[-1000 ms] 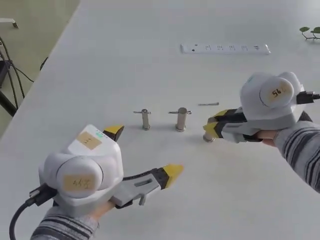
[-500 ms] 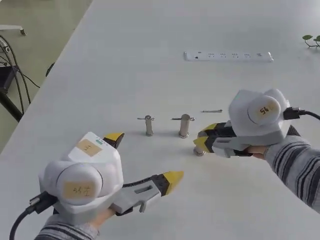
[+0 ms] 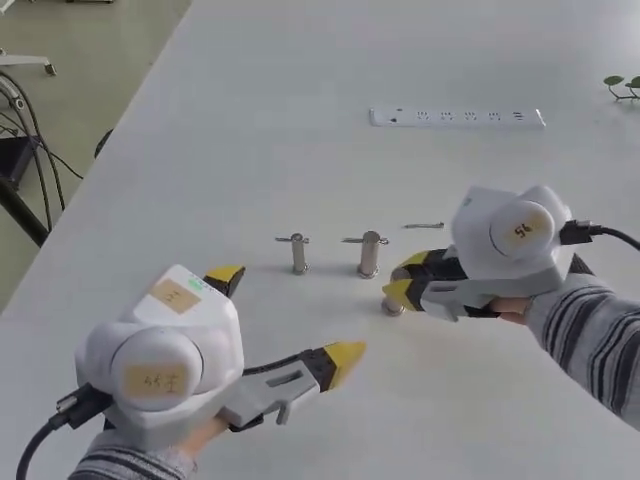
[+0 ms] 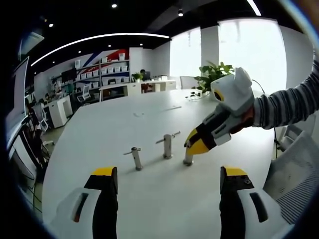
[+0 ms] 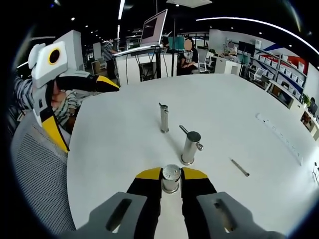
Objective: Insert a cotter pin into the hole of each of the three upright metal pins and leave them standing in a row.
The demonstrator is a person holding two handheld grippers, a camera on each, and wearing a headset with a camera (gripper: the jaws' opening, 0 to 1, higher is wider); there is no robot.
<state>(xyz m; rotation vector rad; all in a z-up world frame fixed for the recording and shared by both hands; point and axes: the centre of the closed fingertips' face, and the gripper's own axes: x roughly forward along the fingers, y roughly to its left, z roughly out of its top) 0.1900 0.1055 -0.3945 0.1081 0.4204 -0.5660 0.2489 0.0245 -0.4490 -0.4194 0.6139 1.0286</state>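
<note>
Three metal pins stand on the white table. The left pin [image 3: 298,252] and the middle pin [image 3: 369,253] each carry a cotter pin through the top. My right gripper [image 3: 398,281] is shut on the third pin [image 5: 171,178], which stands upright just right of and nearer than the middle one. A loose cotter pin [image 3: 424,226] lies flat behind it. My left gripper [image 3: 285,315] is open, held low at the near left, with nothing between its fingers [image 4: 105,175].
A white power strip [image 3: 457,117] lies at the far side of the table. The table's left edge [image 3: 110,160] drops to a floor with cables. In the right gripper view desks, a monitor and seated people fill the background beyond the table.
My right gripper has slid the third pin left and nearer, closer to the middle pin. The left gripper has stayed in place.
</note>
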